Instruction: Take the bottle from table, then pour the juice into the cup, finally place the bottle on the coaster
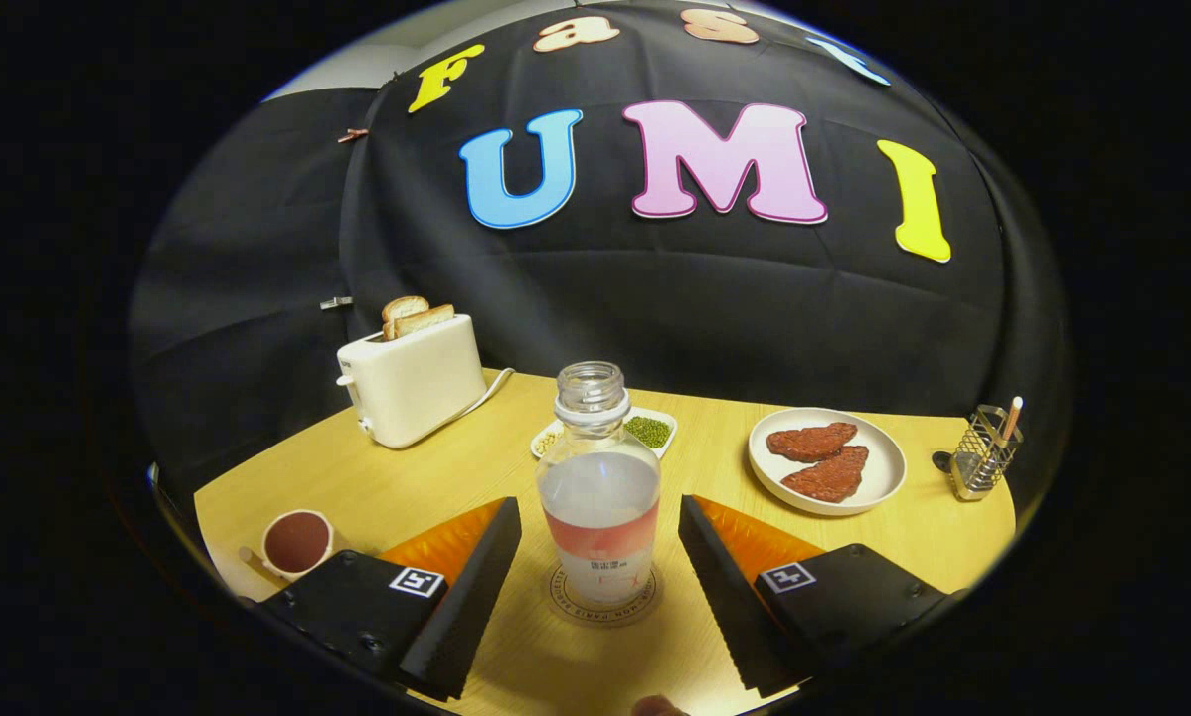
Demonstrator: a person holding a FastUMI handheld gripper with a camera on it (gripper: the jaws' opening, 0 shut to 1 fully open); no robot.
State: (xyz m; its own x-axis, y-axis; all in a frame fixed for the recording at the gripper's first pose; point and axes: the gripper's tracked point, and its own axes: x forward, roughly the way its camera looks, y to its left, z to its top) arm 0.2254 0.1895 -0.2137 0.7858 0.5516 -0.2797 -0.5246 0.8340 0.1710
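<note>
A clear uncapped bottle (599, 487) with a pale label stands upright on a round coaster (603, 609) on the wooden table (436, 477). It holds some pale liquid. My gripper (600, 557) is open, its two fingers standing apart on either side of the bottle with gaps to the glass. A small cup (296, 543) with dark juice inside sits on the table to the left, beside the left finger (476, 587).
A white toaster (412, 383) with bread slices stands at the back left. Behind the bottle lies a small divided dish (645, 430) of beans. A white plate (826, 459) with two brown patties and a wire holder (983, 452) sit to the right.
</note>
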